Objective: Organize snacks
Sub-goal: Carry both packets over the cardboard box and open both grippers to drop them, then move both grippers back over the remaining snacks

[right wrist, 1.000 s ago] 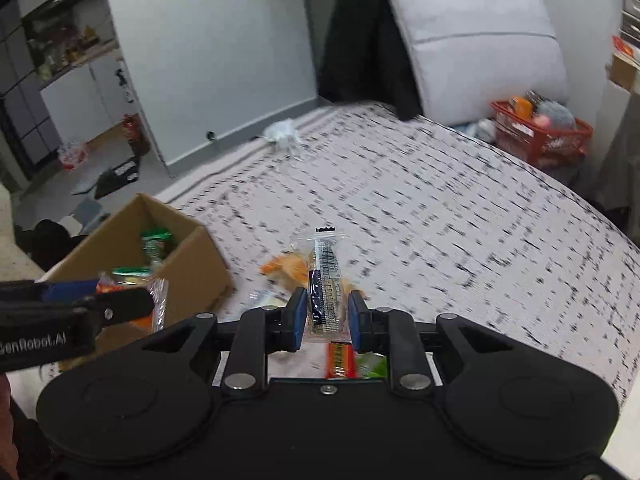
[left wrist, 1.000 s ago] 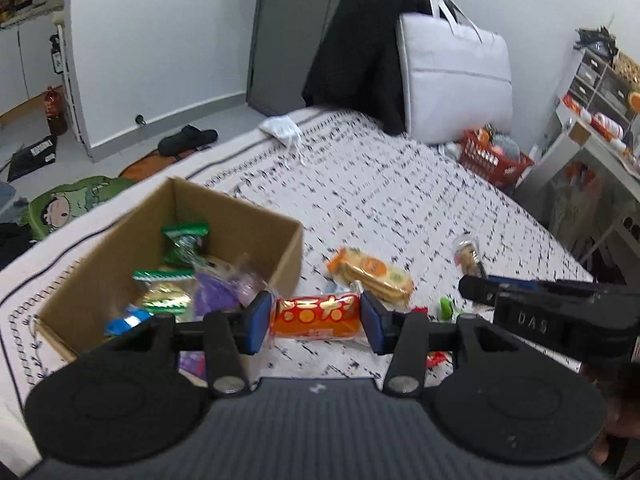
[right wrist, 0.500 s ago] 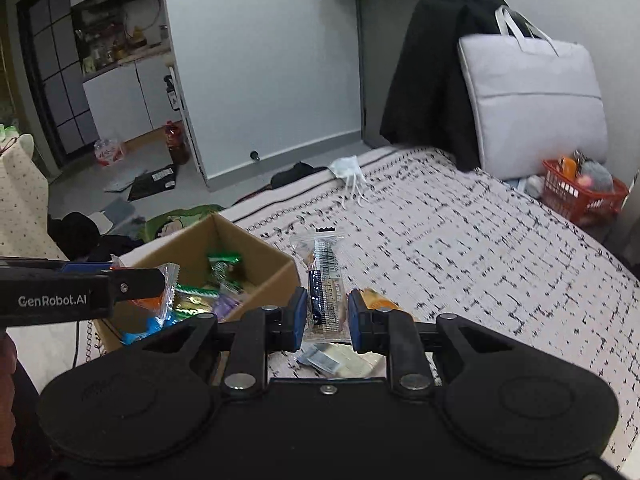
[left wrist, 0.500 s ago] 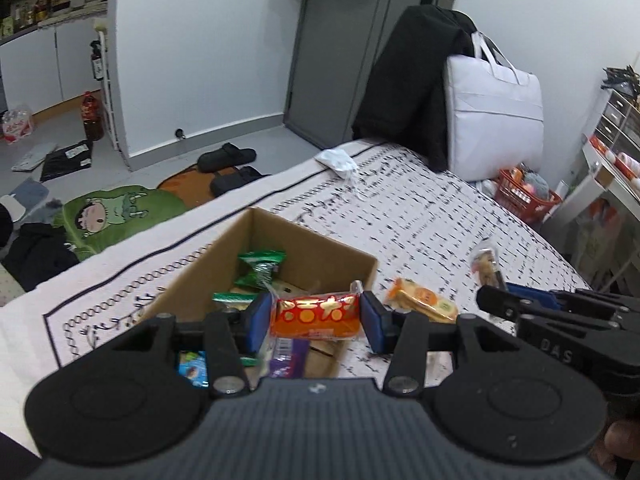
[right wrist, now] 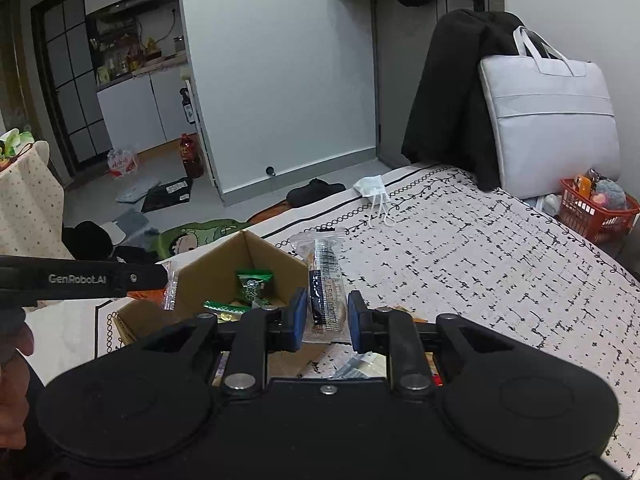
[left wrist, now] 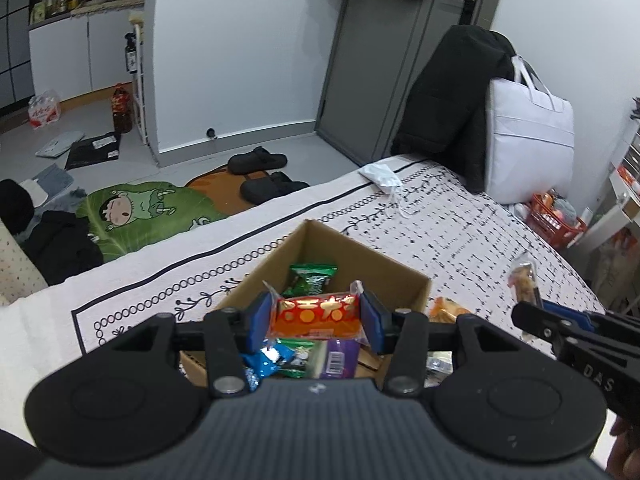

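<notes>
My left gripper [left wrist: 316, 320] is shut on a red and orange snack packet [left wrist: 316, 314] and holds it above the open cardboard box [left wrist: 384, 276]. The box holds several snacks, among them a green packet [left wrist: 310, 278] and a purple one [left wrist: 338, 356]. My right gripper [right wrist: 326, 320] is shut on a clear packet with a dark label [right wrist: 326, 292], raised beside the box's [right wrist: 224, 264] right edge. The right gripper also shows in the left wrist view [left wrist: 532, 304]. An orange snack [left wrist: 444, 308] lies on the bed right of the box.
The box stands on a bed with a white, black-patterned cover [right wrist: 480, 264]. A face mask [right wrist: 374, 188] lies further back. A black coat and white bag [right wrist: 552, 120] stand at the bed's far end. A red basket [right wrist: 596, 212] sits at the right. More wrappers [right wrist: 356, 364] lie under the right gripper.
Both grippers have risen and drawn back with their packets still held. The left one now hangs over the box; the right one has come closer to the box.
</notes>
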Tool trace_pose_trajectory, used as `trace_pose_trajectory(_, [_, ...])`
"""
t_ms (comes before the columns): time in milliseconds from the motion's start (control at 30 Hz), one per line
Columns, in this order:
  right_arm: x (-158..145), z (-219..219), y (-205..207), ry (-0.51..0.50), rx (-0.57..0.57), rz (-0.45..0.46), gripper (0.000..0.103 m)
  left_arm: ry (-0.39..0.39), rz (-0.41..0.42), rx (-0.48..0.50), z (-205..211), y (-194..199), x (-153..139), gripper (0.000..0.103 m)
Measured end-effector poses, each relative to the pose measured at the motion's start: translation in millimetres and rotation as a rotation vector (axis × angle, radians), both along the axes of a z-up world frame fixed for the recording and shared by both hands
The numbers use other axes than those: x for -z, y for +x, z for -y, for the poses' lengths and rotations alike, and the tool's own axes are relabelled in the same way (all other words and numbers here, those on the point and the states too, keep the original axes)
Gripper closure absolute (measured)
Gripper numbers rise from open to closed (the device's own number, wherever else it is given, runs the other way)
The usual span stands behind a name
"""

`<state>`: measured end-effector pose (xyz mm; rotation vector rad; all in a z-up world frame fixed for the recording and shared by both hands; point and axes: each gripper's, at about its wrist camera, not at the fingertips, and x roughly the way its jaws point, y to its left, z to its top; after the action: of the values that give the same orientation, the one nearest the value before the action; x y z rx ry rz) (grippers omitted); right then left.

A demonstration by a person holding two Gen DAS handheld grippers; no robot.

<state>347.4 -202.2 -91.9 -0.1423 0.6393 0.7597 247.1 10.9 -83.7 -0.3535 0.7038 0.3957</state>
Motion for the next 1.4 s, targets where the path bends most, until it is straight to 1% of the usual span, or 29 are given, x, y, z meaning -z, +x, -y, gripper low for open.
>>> trace_pose_trajectory(167, [3.8,-14.3,-2.6,-0.002,-0.037,-0.014,0.081,-0.047,-0.022,-0.034,-10.8,4.5,16.1,0.056])
trace_pose_trajectory(400, [11.6,-35.3,-5.6,-0.029,-0.088,-0.024,0.081,-0.117,-0.069,-0.029,-15.2,13.1,35.6,0.055])
trace_pose_trajectory(467, [13.9,-41.0,-7.3,-0.036,-0.101,-0.026,0.081,-0.114,-0.085,-0.048,-18.6,13.4,39.5,0.054])
trace_pose_trajectory(567, [17.2,-48.5,-8.1,-0.043,-0.111,-0.033,0.081,-0.096,-0.100,-0.062,-23.8,14.6,41.7,0.050])
trace_pose_trajectory(600, [17.8,-50.5,-8.3,-0.044,-0.113,-0.035,0.081,-0.105,-0.106,-0.066,-26.4,15.0,42.6,0.046])
trace_pose_trajectory(700, [20.8,-54.7,-7.5,-0.039,-0.115,-0.047,0.081,-0.135,-0.110,-0.079,-34.0,14.8,43.7,0.039])
trace_pose_trajectory(867, [24.8,-58.2,-4.4,-0.035,-0.110,-0.066,0.080,-0.125,-0.107,-0.094,-40.2,14.6,37.7,0.037])
trace_pose_trajectory(933, [26.9,-60.5,-2.9,-0.032,-0.099,-0.079,0.077,-0.127,-0.106,-0.099,-42.5,13.9,35.2,0.036])
trace_pose_trajectory(1000, [29.0,-60.5,-2.4,-0.044,-0.092,-0.092,0.070,-0.125,-0.108,-0.102,-43.4,13.6,32.6,0.036])
trace_pose_trajectory(1067, [29.1,-56.7,-1.5,-0.052,-0.084,-0.088,0.058,-0.123,-0.112,-0.103,-43.5,12.3,29.8,0.033])
trace_pose_trajectory(1100, [27.4,-53.8,-0.7,-0.050,-0.070,-0.086,0.057,-0.119,-0.115,-0.103,-42.9,12.0,28.3,0.030])
trace_pose_trajectory(1200, [21.9,-39.1,6.5,-0.030,-0.025,-0.106,0.055,-0.090,-0.123,-0.101,-38.8,10.9,22.8,0.027])
trace_pose_trajectory(1333, [16.6,-16.0,15.4,-0.025,0.038,-0.107,0.044,-0.080,-0.122,-0.077,-31.8,9.4,16.8,0.025])
trace_pose_trajectory(1400, [15.2,-3.4,19.4,-0.024,0.065,-0.115,0.041,-0.072,-0.115,-0.065,-26.5,8.9,14.0,0.017])
